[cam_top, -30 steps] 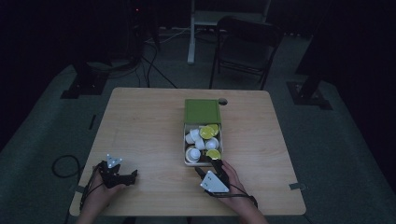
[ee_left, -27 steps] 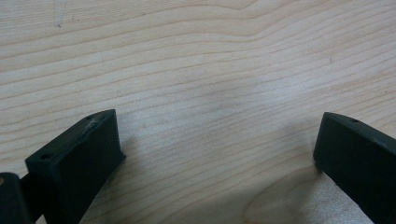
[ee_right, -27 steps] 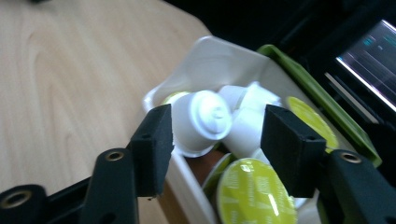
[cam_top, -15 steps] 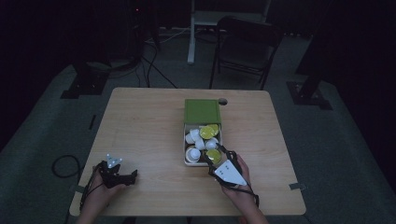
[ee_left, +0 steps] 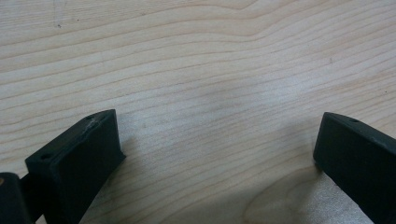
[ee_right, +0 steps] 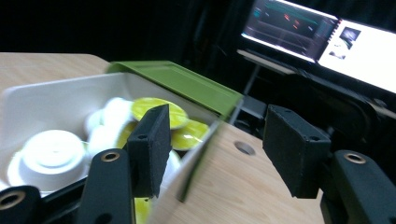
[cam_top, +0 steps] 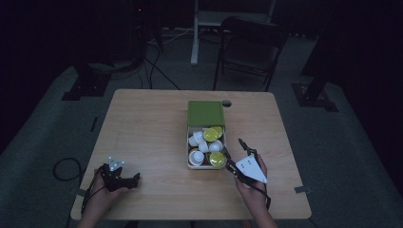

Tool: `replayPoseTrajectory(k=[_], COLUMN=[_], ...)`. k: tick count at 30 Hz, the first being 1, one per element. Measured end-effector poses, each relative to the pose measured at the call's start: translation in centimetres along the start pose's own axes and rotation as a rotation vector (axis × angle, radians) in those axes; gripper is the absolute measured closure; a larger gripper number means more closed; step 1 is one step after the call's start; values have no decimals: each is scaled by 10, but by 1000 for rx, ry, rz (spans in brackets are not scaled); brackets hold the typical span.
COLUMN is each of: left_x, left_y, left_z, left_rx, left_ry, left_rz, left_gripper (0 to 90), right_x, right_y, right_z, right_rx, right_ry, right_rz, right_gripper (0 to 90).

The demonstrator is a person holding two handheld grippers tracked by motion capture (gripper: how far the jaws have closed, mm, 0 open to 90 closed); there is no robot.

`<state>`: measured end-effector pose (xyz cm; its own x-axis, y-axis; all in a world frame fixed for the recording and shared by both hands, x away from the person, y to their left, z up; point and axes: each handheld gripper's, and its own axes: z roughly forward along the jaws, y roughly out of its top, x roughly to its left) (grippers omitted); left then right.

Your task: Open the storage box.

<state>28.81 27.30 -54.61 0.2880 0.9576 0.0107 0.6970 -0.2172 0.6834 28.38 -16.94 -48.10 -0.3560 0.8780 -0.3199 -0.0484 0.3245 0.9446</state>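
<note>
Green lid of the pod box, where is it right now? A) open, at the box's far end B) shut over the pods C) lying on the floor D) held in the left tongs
A: the green lid lies past the far end of the white box, pods uncovered.

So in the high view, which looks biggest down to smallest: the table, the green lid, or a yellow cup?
1. Table, by far the largest.
2. Green lid.
3. Yellow cup, the smallest.

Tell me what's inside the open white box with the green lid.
The white box holds small capsules, some showing yellow-green foil tops, others white bottoms. Lower layers are covered by those on top, so a count isn't possible.
</note>
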Motion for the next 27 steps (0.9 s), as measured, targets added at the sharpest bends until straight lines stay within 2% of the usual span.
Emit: replayPoseTrajectory(k=[2,8,15,21,27], left_x=[0,0,0,0,0], left_y=[0,0,0,0,0], left_z=[0,0,0,0,0], left_rx=[0,0,0,0,0], left_ry=[0,0,0,0,0], left_rz=[0,0,0,0,-1], left_gripper=[11,11,11,11,11], right_x=[-5,-19,-40,-55,-70], right_y=[-2,-8,-18,-30,-45], right_z=[-1,-3,-7,-12,-15], right_rx=[7,31,83,177,280], right_ry=[-26,-101,-193,-256,-285], right_rz=[21,43,73,100,134], right_gripper=[411,405,399,398,381])
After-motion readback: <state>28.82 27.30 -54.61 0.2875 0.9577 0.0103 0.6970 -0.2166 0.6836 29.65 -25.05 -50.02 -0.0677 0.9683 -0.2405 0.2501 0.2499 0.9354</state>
